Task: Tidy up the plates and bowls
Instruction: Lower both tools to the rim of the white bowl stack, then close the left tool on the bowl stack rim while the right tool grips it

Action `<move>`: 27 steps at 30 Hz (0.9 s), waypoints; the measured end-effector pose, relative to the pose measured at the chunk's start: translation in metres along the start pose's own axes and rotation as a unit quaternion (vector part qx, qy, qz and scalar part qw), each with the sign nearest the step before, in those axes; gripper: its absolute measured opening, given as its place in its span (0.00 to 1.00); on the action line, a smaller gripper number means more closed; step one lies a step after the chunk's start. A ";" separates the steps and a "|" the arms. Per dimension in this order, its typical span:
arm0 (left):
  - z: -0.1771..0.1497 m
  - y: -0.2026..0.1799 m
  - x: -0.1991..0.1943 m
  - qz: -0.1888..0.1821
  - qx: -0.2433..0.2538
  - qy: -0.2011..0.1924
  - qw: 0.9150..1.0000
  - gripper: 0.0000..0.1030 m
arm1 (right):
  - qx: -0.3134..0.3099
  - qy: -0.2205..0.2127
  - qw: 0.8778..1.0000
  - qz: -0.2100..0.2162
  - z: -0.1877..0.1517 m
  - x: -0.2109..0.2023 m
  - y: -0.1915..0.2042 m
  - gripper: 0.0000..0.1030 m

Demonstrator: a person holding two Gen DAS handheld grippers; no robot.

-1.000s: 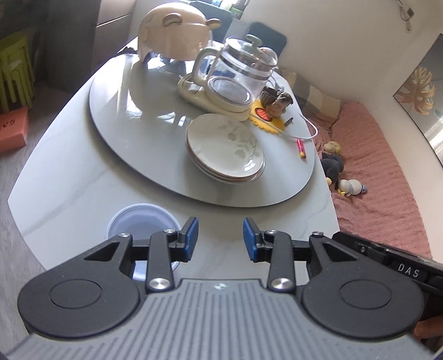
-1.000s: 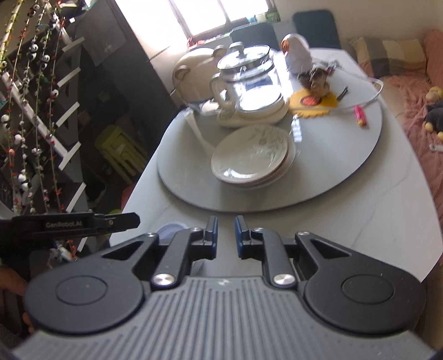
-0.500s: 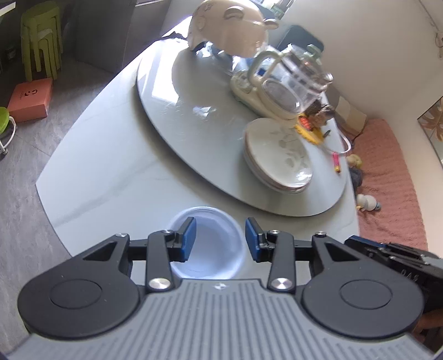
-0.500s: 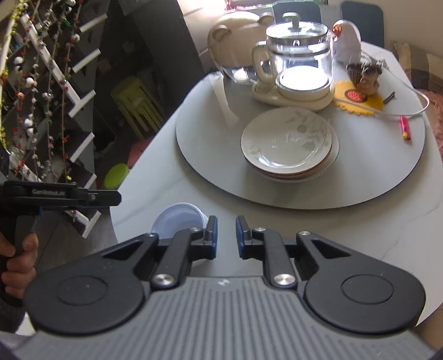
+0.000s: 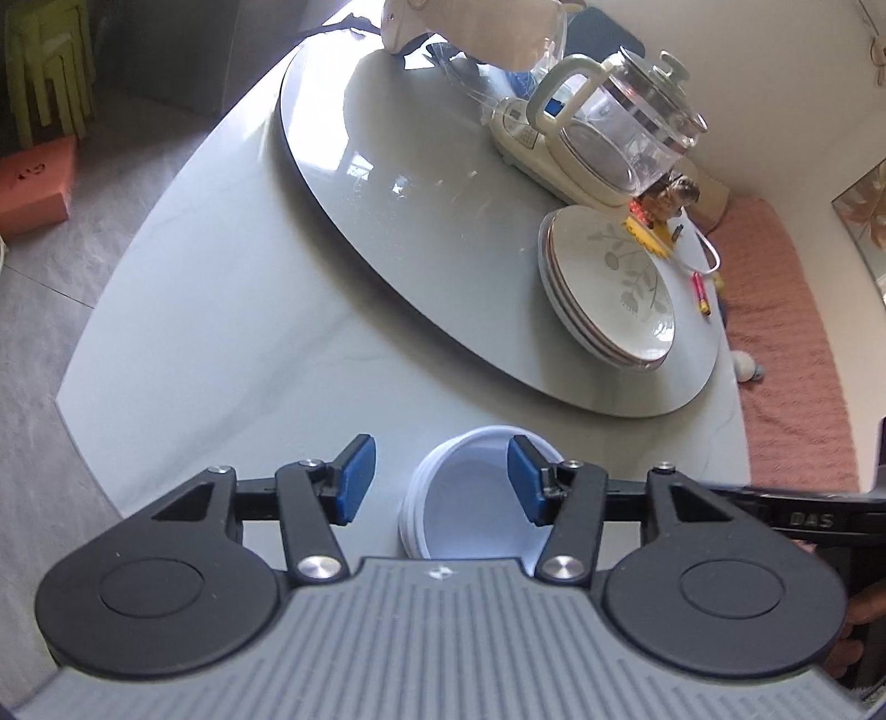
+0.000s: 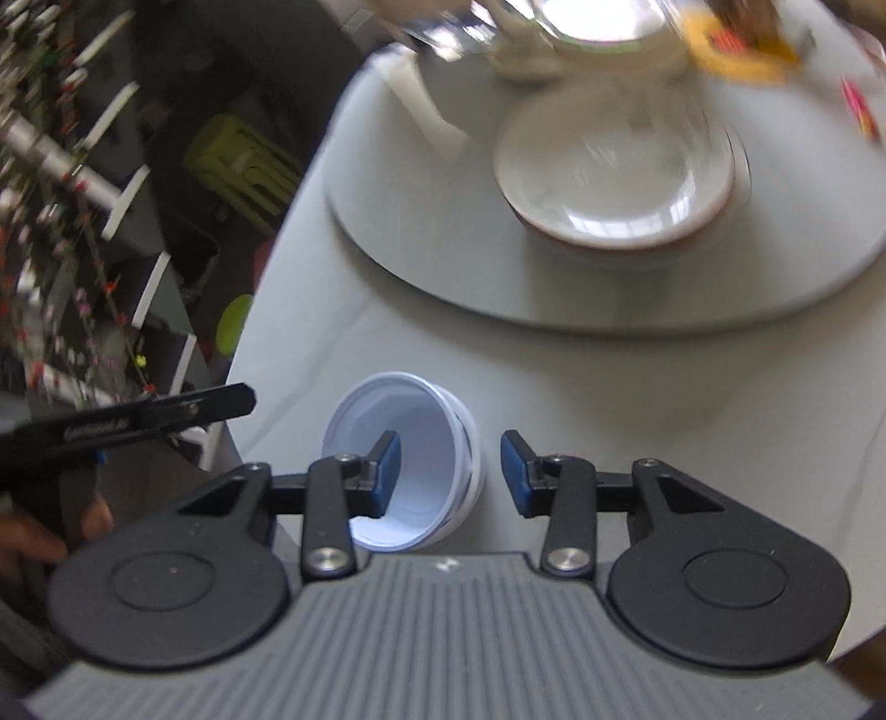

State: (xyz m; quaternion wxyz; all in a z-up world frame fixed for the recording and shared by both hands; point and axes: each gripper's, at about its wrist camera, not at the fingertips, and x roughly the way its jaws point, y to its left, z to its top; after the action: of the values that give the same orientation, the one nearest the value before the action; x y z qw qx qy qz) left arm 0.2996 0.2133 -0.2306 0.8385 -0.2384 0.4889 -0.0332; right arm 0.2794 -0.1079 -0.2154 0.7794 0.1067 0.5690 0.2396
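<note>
A stack of white plastic bowls (image 5: 470, 498) stands near the table's front edge; it also shows in the right wrist view (image 6: 410, 471). My left gripper (image 5: 440, 479) is open just above it, the right pad over the bowl's rim. My right gripper (image 6: 448, 471) is open too, its left pad inside the bowl and its right pad outside the rim. A stack of leaf-patterned plates (image 5: 609, 293) lies on the grey turntable (image 5: 415, 221); in the right wrist view the plates (image 6: 614, 171) are blurred.
A glass kettle (image 5: 614, 122) on its base, a cream pig-shaped cover (image 5: 476, 27), a yellow coaster with a figurine (image 5: 659, 216) and a red pen (image 5: 700, 291) sit on the turntable. A pink couch (image 5: 786, 343) lies right. Green stools (image 6: 243, 160) stand left.
Both grippers have opened wider and come down over the white bowl stack. The left one swung left, the right one tilted down with motion blur.
</note>
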 end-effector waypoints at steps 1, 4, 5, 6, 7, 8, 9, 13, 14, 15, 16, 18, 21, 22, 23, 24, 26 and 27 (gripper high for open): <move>0.001 0.002 0.004 -0.006 0.001 0.003 1.000 0.57 | 0.006 0.005 1.000 -0.004 0.000 0.004 0.000 0.41; 0.001 0.007 0.016 -0.020 0.000 0.015 1.000 0.57 | 0.017 0.021 1.000 -0.006 0.001 0.016 0.002 0.42; 0.000 0.010 0.021 -0.025 -0.003 0.022 0.999 0.57 | 0.025 0.027 0.999 -0.001 0.001 0.020 0.001 0.42; -0.001 0.012 0.026 -0.030 -0.006 0.027 0.999 0.57 | 0.034 0.031 0.999 0.003 0.001 0.024 0.000 0.42; -0.002 0.014 0.031 -0.036 -0.007 0.032 0.999 0.57 | 0.044 0.036 0.998 0.002 0.001 0.029 -0.001 0.42; -0.003 0.016 0.036 -0.041 -0.008 0.039 0.998 0.57 | 0.053 0.041 0.998 0.000 0.000 0.033 -0.003 0.42; -0.005 0.017 0.042 -0.042 -0.008 0.044 0.998 0.57 | 0.062 0.045 0.997 0.001 0.000 0.037 -0.004 0.42; -0.009 0.027 0.060 -0.059 -0.029 0.070 0.995 0.57 | 0.086 0.059 0.995 -0.002 -0.005 0.049 -0.007 0.41; -0.010 0.029 0.063 -0.064 -0.030 0.076 0.995 0.57 | 0.091 0.061 0.994 0.000 -0.006 0.051 -0.008 0.41; -0.011 0.029 0.066 -0.062 -0.028 0.081 0.994 0.57 | 0.095 0.062 0.994 0.003 -0.008 0.052 -0.009 0.41; -0.011 0.028 0.070 -0.059 -0.022 0.086 0.994 0.57 | 0.100 0.063 0.993 0.006 -0.009 0.054 -0.010 0.41; -0.012 0.027 0.075 -0.060 -0.012 0.095 0.994 0.57 | 0.108 0.064 0.992 0.006 -0.010 0.058 -0.012 0.41; -0.014 0.020 0.084 -0.072 0.007 0.107 0.992 0.57 | 0.119 0.068 0.991 0.006 -0.013 0.065 -0.014 0.41; -0.015 0.018 0.087 -0.072 0.014 0.112 0.991 0.57 | 0.124 0.071 0.990 0.007 -0.013 0.067 -0.016 0.41; -0.016 0.015 0.089 -0.070 0.022 0.116 0.990 0.57 | 0.132 0.074 0.988 0.009 -0.015 0.069 -0.018 0.41; -0.017 0.014 0.091 -0.069 0.029 0.119 0.990 0.57 | 0.141 0.077 0.987 0.013 -0.016 0.071 -0.021 0.41; -0.018 0.012 0.097 -0.065 0.036 0.128 0.989 0.57 | 0.157 0.080 0.984 0.020 -0.018 0.076 -0.027 0.41; -0.019 0.011 0.100 -0.064 0.036 0.131 0.989 0.57 | 0.165 0.080 0.983 0.023 -0.019 0.077 -0.029 0.41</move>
State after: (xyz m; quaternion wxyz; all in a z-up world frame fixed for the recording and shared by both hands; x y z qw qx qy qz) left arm 0.3343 0.1869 -0.3236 0.7717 -0.2324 0.5763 -0.1356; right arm 0.2869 -0.0972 -0.2989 0.6973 0.2274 0.6588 0.1676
